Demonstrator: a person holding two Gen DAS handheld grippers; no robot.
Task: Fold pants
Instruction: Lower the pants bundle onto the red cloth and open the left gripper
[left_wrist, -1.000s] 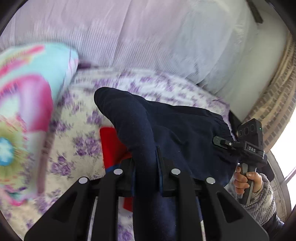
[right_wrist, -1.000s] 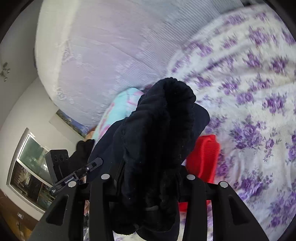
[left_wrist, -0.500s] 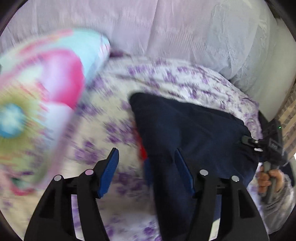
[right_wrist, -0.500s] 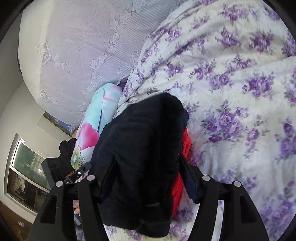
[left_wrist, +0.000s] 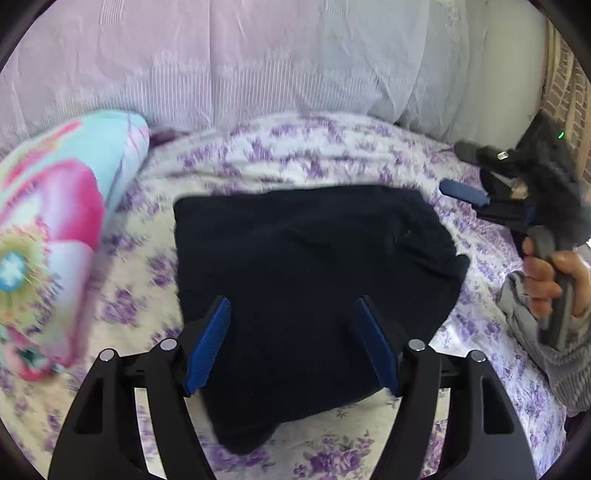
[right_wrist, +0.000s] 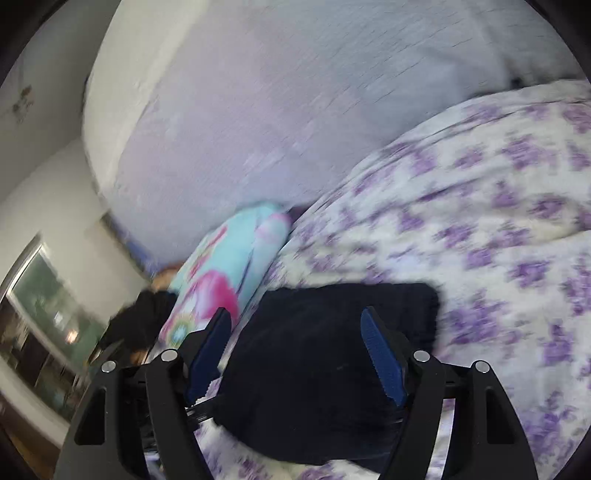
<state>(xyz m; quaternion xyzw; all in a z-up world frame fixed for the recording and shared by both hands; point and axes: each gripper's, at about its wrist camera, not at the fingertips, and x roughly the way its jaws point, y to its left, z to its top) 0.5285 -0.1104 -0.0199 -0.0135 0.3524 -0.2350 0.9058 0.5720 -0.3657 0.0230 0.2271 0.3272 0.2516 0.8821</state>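
The dark navy pants (left_wrist: 314, 280) lie as a folded block on the floral bedspread (left_wrist: 332, 155). My left gripper (left_wrist: 291, 301) hovers over their near edge; its jaws are opening and the blue pads (left_wrist: 210, 343) stand clear of the cloth. In the right wrist view the same pants (right_wrist: 325, 369) lie below my right gripper (right_wrist: 295, 312), whose jaws are also opening with nothing pinched. The right gripper (left_wrist: 480, 195) also shows at the right of the left wrist view, lifted off the pants and held by a hand (left_wrist: 543, 280).
A colourful flowered pillow (left_wrist: 55, 229) lies just left of the pants, also seen in the right wrist view (right_wrist: 229, 273). A pale lilac padded headboard (left_wrist: 295, 66) rises behind the bed. A window or mirror (right_wrist: 37, 325) is at the far left.
Both grippers were shut on bunched pants; they have opened and let go. The pants now lie flat and cover the red item. The right gripper has lifted away.
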